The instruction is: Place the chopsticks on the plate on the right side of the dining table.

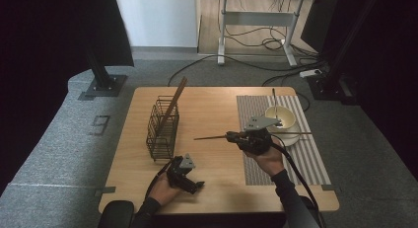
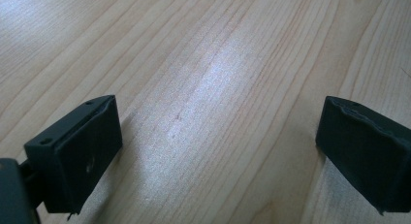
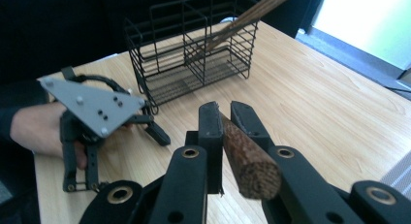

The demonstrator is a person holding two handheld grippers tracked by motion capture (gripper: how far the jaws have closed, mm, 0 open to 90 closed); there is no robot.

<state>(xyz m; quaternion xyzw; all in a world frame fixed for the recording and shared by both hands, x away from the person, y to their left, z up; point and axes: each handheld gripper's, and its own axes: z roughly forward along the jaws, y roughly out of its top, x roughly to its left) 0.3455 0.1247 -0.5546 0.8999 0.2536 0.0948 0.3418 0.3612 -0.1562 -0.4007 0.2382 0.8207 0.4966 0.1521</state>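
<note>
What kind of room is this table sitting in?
Probably a lab or recording studio rather than a kitchen: black curtains flank the wooden table, cables trail over grey carpet, and an office desk stands behind.

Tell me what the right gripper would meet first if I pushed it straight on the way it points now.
Probably the wire basket: the right gripper, shut on a wooden stick, points at it across bare table. The left gripper sits off to the side.

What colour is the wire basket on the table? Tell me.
Black; the wire basket shows best in the right gripper view.
</note>
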